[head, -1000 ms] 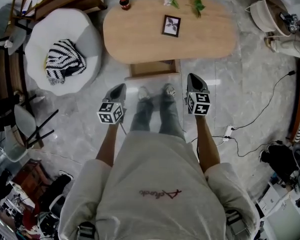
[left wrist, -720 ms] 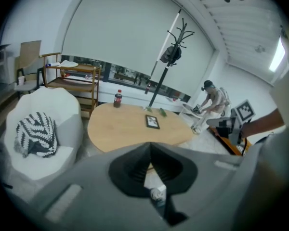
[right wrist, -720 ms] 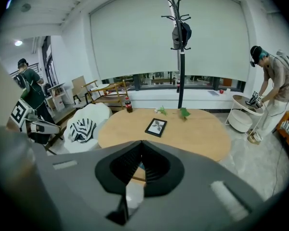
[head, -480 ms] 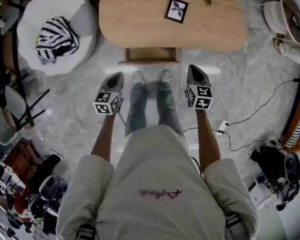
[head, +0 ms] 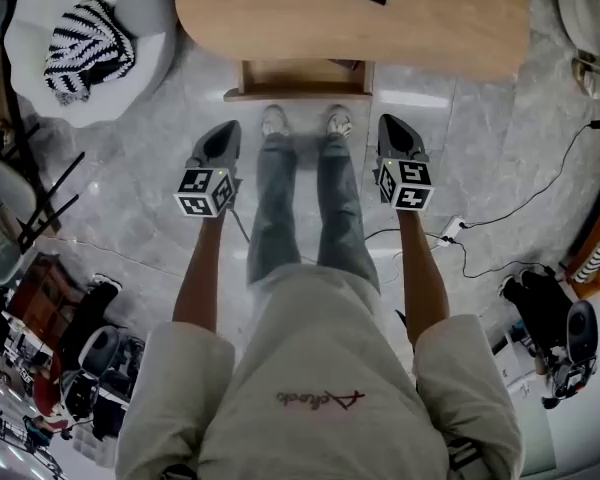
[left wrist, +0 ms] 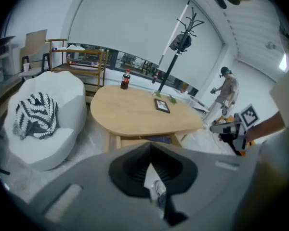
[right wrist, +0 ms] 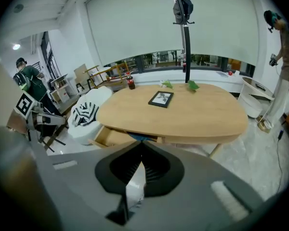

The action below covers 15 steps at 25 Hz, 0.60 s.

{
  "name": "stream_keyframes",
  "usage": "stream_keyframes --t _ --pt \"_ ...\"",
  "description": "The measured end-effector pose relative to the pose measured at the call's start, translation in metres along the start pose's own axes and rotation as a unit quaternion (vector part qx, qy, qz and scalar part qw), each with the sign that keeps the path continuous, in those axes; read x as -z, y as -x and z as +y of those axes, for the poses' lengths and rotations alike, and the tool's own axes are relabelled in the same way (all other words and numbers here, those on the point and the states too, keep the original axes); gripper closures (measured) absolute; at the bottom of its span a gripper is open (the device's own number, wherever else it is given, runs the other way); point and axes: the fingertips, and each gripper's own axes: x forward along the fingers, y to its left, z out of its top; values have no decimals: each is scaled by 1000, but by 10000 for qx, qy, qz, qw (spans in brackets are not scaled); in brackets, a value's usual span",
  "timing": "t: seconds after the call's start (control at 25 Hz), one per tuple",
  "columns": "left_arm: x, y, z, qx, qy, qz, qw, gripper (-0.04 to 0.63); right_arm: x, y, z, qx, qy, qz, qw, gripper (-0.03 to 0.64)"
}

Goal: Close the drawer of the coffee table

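While you stand facing it, the drawer (head: 300,76) juts open from under the wooden worktop (head: 280,18), just beyond your shoes (head: 274,121). Your left gripper (head: 221,138) and right gripper (head: 396,133) hang either side of your legs (head: 280,203), near the drawer but not touching it, fingers (left wrist: 135,170) pressed together on nothing.

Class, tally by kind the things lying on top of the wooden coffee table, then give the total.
Bottle: 1
Picture frame: 1
Green leafy sprigs: 2
Total: 4
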Motion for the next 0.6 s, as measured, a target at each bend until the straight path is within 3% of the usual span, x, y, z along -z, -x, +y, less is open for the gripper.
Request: stream_keyframes --t 0.44,0.6 --pt "105 -49 38 -96 306 248 9992 595 106 -62 -10 -154 70 455 9988 611" --pt "124 -65 50 -98 126 334 9993 595 128 -75 -13 -184 120 554 9982 611"
